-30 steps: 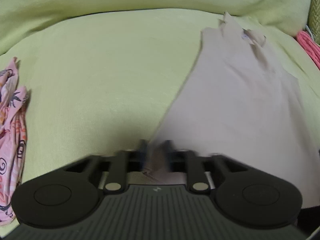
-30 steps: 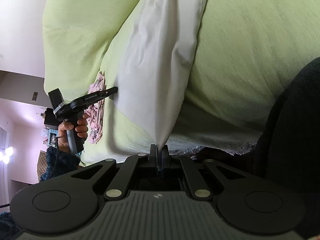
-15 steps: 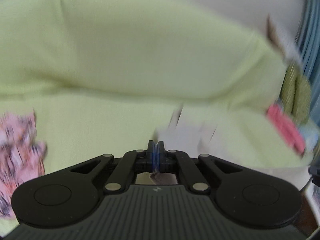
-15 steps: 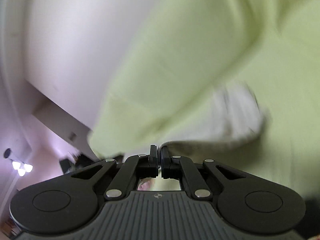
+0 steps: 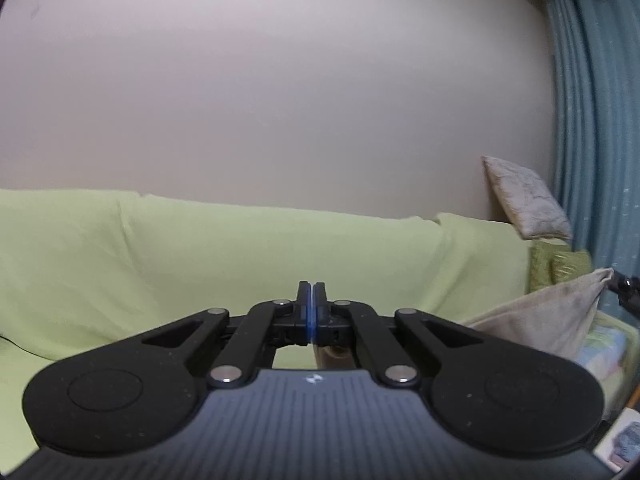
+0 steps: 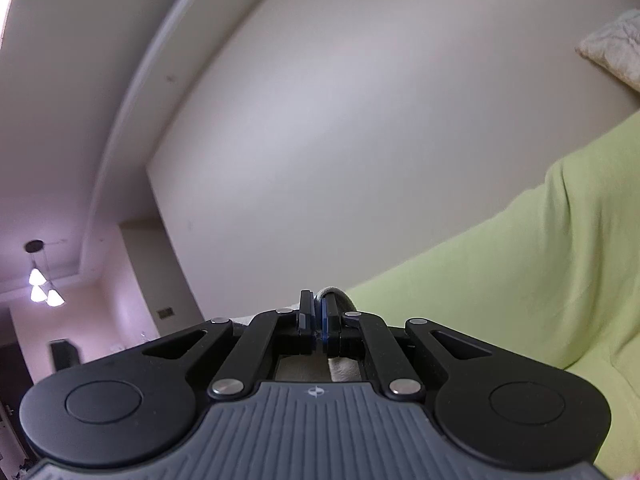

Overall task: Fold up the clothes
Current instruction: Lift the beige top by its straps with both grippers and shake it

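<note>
Up off the sofa (image 5: 240, 248), the beige garment (image 5: 552, 312) hangs stretched between both tools. Only the left view shows its spread cloth, rising toward the right gripper at the frame's edge. The left gripper (image 5: 311, 300) pinches an edge, fingers pressed together. The right gripper (image 6: 318, 308) clamps a small grey fold (image 6: 340, 296); its view alone shows ceiling lamps (image 6: 40, 286).

Matt black plastic left gripper (image 5: 311, 294) with shiny metal rivets; soft beige cloth garment (image 5: 556, 316); matt lime cloth sofa cover (image 5: 240, 256); fuzzy grey cushion (image 5: 524, 200)
</note>
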Action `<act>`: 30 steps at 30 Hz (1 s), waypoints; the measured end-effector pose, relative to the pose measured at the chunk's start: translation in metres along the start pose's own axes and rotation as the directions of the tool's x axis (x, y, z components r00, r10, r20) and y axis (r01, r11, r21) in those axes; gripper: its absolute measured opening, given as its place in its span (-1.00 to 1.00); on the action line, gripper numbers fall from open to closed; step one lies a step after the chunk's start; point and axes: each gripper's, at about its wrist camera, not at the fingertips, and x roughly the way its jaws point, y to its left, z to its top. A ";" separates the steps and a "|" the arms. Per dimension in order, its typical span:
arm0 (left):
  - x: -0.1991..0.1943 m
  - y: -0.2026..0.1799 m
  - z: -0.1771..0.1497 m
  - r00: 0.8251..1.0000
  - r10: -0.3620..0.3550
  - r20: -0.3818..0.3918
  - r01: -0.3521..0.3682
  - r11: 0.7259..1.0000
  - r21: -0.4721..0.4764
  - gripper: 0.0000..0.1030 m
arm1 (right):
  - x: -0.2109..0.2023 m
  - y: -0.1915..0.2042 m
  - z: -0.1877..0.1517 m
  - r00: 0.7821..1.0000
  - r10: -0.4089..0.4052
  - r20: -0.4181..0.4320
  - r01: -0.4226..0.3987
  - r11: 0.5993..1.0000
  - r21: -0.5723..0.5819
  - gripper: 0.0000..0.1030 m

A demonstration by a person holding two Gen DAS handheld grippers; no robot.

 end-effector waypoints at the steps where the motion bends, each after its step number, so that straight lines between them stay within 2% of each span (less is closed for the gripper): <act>1: 0.014 0.003 -0.004 0.999 0.004 -0.033 -0.004 1.000 -0.016 -1.00 | 0.016 -0.009 0.003 0.999 -0.021 -0.031 0.021 1.000 0.016 -0.94; 3: 0.044 0.011 -0.014 0.994 0.006 -0.107 -0.012 0.999 -0.051 -1.00 | 0.054 -0.029 -0.001 0.993 -0.061 -0.099 0.066 0.996 0.054 -0.94; 5: 0.086 0.016 -0.039 0.979 -0.004 -0.206 -0.007 0.999 -0.051 -1.00 | 0.092 -0.054 -0.013 0.978 -0.117 -0.171 0.129 0.990 0.063 -0.95; 7: 0.125 0.018 -0.075 0.954 0.008 -0.301 -0.022 0.999 -0.042 -1.00 | 0.125 -0.078 -0.027 0.957 -0.176 -0.229 0.194 0.979 0.056 -0.96; 9: 0.155 0.011 -0.121 0.924 -0.005 -0.383 0.000 1.000 -0.013 -1.00 | 0.143 -0.107 -0.039 0.932 -0.235 -0.275 0.256 0.966 0.042 -0.96; 12: 0.187 -0.015 -0.202 0.864 -0.032 -0.503 0.058 0.998 0.037 -0.93 | 0.175 -0.150 -0.068 0.870 -0.328 -0.369 0.356 0.934 0.007 -0.96; 13: 0.194 -0.022 -0.227 0.839 -0.062 -0.540 0.079 0.997 0.009 -0.92 | 0.187 -0.166 -0.080 0.841 -0.365 -0.400 0.392 0.920 -0.014 -0.96; 15: 0.208 -0.036 -0.277 0.783 -0.131 -0.608 0.117 0.991 -0.063 -0.89 | 0.200 -0.200 -0.101 0.785 -0.425 -0.451 0.455 0.890 -0.047 -0.97; 17: 0.222 -0.041 -0.317 0.726 -0.232 -0.647 0.122 0.970 -0.211 -0.86 | 0.206 -0.231 -0.119 0.741 -0.464 -0.485 0.506 0.861 -0.050 -0.97; 19: 0.235 -0.041 -0.348 0.689 -0.309 -0.655 0.078 0.931 -0.357 -0.76 | 0.205 -0.256 -0.129 0.729 -0.470 -0.498 0.532 0.847 -0.020 -0.97; 21: 0.245 -0.038 -0.370 0.679 -0.350 -0.646 0.013 0.885 -0.465 -0.74 | 0.203 -0.273 -0.134 0.730 -0.467 -0.499 0.540 0.841 0.003 -0.97; 23: 0.262 -0.029 -0.385 0.679 -0.409 -0.610 -0.037 0.811 -0.584 -0.74 | 0.196 -0.281 -0.135 0.739 -0.459 -0.493 0.533 0.846 0.011 -0.97; 24: 0.267 -0.024 -0.390 0.684 -0.426 -0.592 -0.065 0.772 -0.632 -0.73 | 0.191 -0.284 -0.136 0.745 -0.454 -0.489 0.526 0.850 0.013 -0.97; 26: 0.285 -0.023 -0.395 0.700 -0.427 -0.573 -0.113 0.725 -0.679 -0.73 | 0.188 -0.284 -0.143 0.757 -0.443 -0.481 0.515 0.857 0.021 -0.97; 28: 0.296 -0.025 -0.408 0.705 -0.422 -0.570 -0.147 0.699 -0.700 -0.74 | 0.190 -0.291 -0.147 0.764 -0.437 -0.476 0.513 0.858 0.035 -0.97; 30: 0.303 -0.029 -0.425 0.711 -0.434 -0.553 -0.173 0.655 -0.736 -0.89 | 0.190 -0.297 -0.141 0.767 -0.434 -0.473 0.514 0.856 0.048 -0.97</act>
